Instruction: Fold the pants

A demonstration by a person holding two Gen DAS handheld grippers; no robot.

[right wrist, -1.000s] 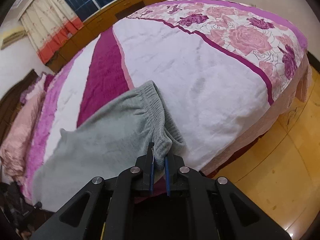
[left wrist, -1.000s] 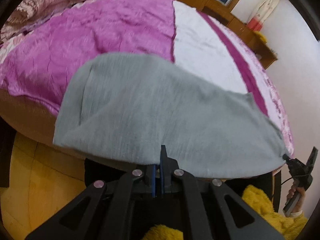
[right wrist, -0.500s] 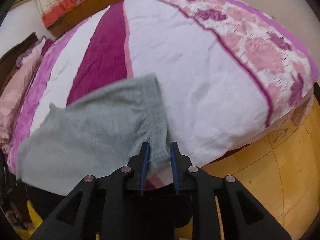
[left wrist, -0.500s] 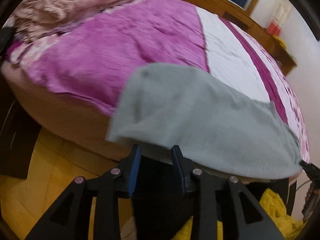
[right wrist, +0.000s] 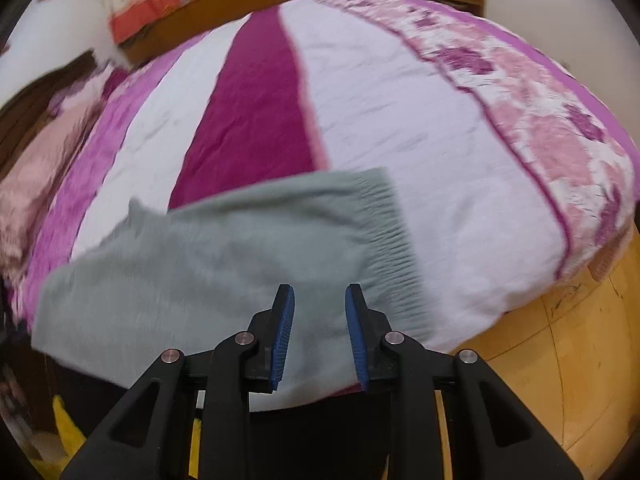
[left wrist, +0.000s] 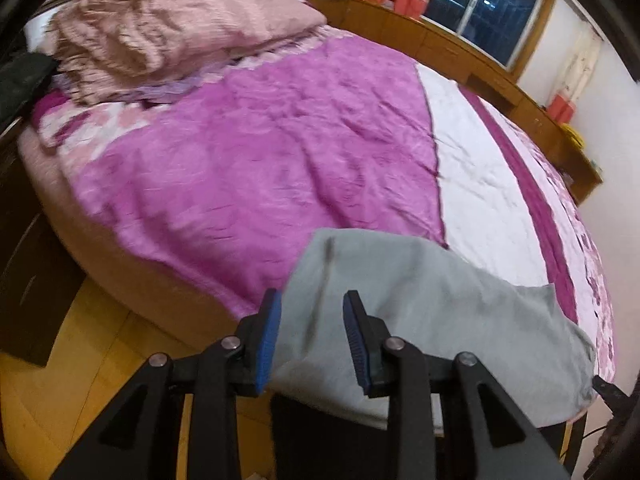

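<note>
The grey pants (left wrist: 440, 312) lie folded flat along the near edge of the bed (left wrist: 260, 168). My left gripper (left wrist: 312, 294) stands open just above the pants' left end, and its blue pads do not press on the cloth. In the right wrist view the pants (right wrist: 224, 264) show their ribbed waistband (right wrist: 392, 248) at the right end. My right gripper (right wrist: 320, 288) hovers over the near edge beside that waistband. Its jaws are opening, the cloth lies below the gap, and nothing is gripped.
The bed cover (right wrist: 420, 120) is striped purple, white and floral. A pink quilt (left wrist: 160, 28) is heaped at the head end. Yellow wooden floor (right wrist: 560, 360) borders the bed. A dark cabinet (left wrist: 28, 280) stands at the left, and wooden cupboards (left wrist: 400, 28) run under the window.
Both grippers were shut on the pants' near edge and have let go. Both have opened and drawn back and up, and the pants now rest flat on the bed.
</note>
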